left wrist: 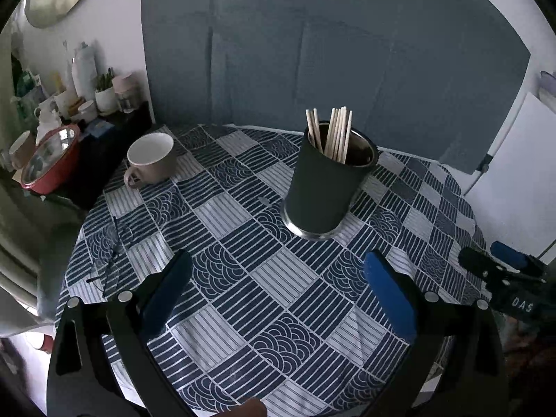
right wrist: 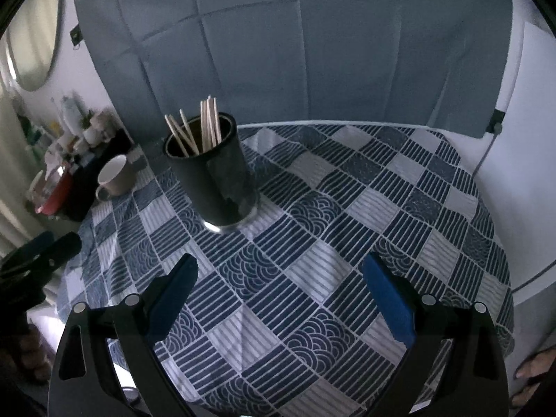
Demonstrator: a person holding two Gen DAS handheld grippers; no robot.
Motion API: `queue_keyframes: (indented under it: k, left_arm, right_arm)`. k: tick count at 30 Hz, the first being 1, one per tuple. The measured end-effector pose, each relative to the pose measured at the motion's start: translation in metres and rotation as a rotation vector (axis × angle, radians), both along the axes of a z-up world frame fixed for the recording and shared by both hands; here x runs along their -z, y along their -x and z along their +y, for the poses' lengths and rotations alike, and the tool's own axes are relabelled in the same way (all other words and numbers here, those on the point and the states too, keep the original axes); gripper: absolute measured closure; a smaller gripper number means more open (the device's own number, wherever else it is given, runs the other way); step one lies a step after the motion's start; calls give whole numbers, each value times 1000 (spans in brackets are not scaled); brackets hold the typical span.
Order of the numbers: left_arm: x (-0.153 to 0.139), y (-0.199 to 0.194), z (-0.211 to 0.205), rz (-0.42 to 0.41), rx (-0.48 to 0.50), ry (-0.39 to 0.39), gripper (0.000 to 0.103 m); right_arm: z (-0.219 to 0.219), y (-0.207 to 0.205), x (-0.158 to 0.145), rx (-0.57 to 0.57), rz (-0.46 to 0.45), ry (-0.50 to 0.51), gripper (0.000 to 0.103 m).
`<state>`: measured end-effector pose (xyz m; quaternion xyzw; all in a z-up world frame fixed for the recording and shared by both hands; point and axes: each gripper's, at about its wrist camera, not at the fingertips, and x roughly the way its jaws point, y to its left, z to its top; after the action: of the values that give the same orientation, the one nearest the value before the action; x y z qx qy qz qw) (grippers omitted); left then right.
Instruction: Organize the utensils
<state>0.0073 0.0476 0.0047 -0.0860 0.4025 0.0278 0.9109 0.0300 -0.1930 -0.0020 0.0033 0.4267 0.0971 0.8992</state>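
Setting: a round table (left wrist: pixel 243 208) under a blue-and-white patchwork cloth, a grey sheet hung on the wall behind it
Holder: a dark cylindrical utensil holder (left wrist: pixel 326 187) with a bright metal base ring stands upright toward the far half of the table
Chopsticks: a bundle of pale chopsticks (left wrist: pixel 335 133) stands inside the holder, tips up, some leaning left and the rest clustered together
Mug: a beige mug (left wrist: pixel 151 158) sits at the far left edge of the table, well apart from the holder
Glasses: a thin-framed pair of glasses (left wrist: pixel 113 253) lies on the cloth near the left edge
Side shelf: a red-rimmed bowl (left wrist: pixel 48 158) and assorted jars stand off the table to the left
Left gripper: the left gripper (left wrist: pixel 278 299) hovers over the near cloth, its blue-padded fingers spread wide with nothing between them
Right gripper: the right gripper (right wrist: pixel 279 299) likewise hangs over the near cloth, fingers apart and holding nothing
Loose utensils: none visible on the cloth in either view
Progress: judged complete or nearly so, since every chopstick in sight is already in the holder; at most a straightening of the leaning sticks appears to remain
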Motion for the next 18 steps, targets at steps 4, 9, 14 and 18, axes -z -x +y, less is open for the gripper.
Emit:
queue_keyframes:
  k: [4,9,14,18]
  left_arm:
    - [4,-2,0,15,0,12,6]
    - [7,-6,-1,34,-1,15,6]
    - [9,-8,0,43,-3,18,6]
    - [9,-9,-2,40,6,16,6]
  right_arm:
    - [2,0,3,-16,13,8,12]
    - [3,-2,2,-15,8,21,11]
    - [4,-3,3,-15,14,27,12]
    - [4,-4,3,-14,13,26,12]
